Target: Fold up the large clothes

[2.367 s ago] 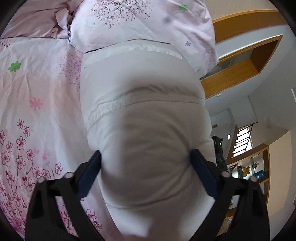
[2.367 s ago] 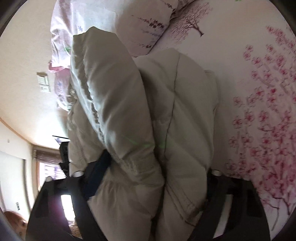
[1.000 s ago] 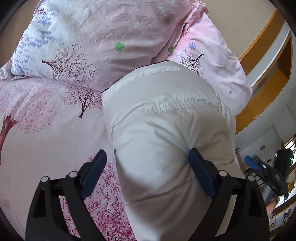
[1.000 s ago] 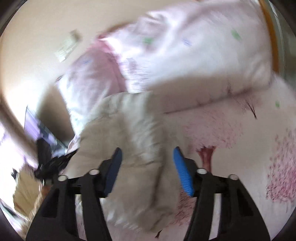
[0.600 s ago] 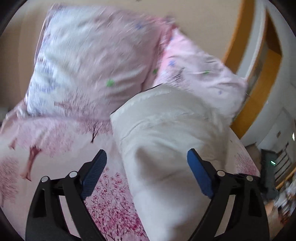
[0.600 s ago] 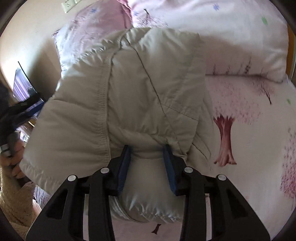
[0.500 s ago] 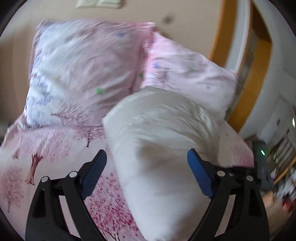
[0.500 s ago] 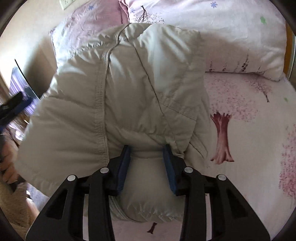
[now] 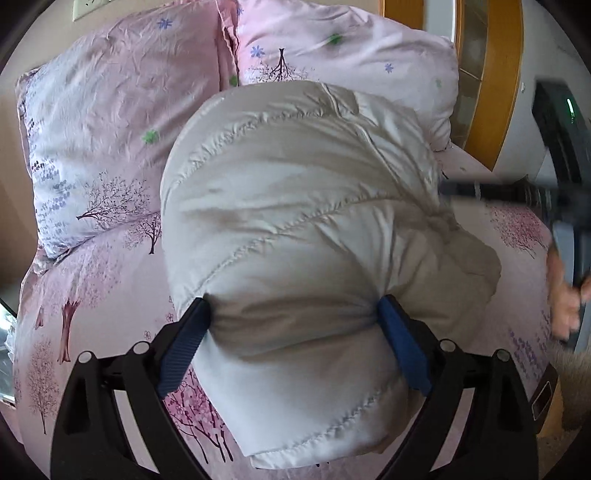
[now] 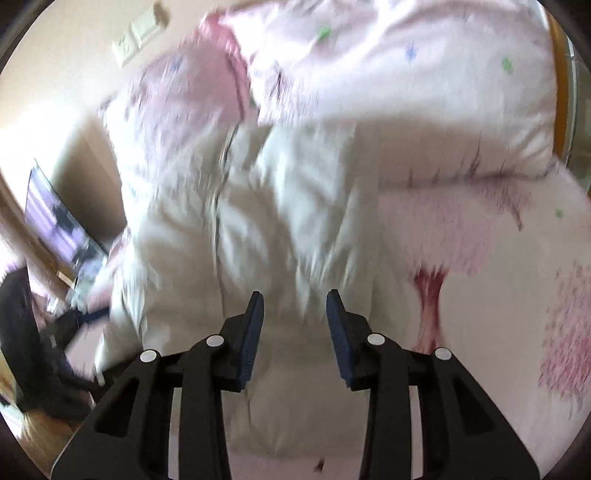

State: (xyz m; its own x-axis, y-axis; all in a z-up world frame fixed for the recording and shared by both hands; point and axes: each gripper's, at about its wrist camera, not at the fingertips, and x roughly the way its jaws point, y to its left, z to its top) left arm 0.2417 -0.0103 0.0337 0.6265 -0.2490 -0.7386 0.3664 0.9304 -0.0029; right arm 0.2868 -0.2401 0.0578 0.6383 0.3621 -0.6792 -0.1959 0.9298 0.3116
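1. A puffy white quilted jacket (image 9: 295,206), bundled into a thick roll, lies on a bed (image 9: 96,280) spread with a pink cherry-tree print sheet, its far end against two matching pillows (image 9: 110,110) at the head of the bed.
2. The left tool (image 9: 293,332) stands wide, its blue pads (image 9: 181,347) pressed into both sides of the bundle, which pinches in between them; the near end of the jacket bulges out toward the camera.
3. The right tool (image 10: 293,332) is set narrow, and its jaws have just been closing. In its blurred view the jacket (image 10: 280,229) fills the gap between the blue pads (image 10: 338,332), but whether the pads actually grip the fabric cannot be told.
4. At the right edge of the left wrist view, a hand (image 9: 561,291) holds the black frame of the other tool beside the jacket.
5. A wall plate (image 10: 140,35) shows on the cream wall above the pillows.
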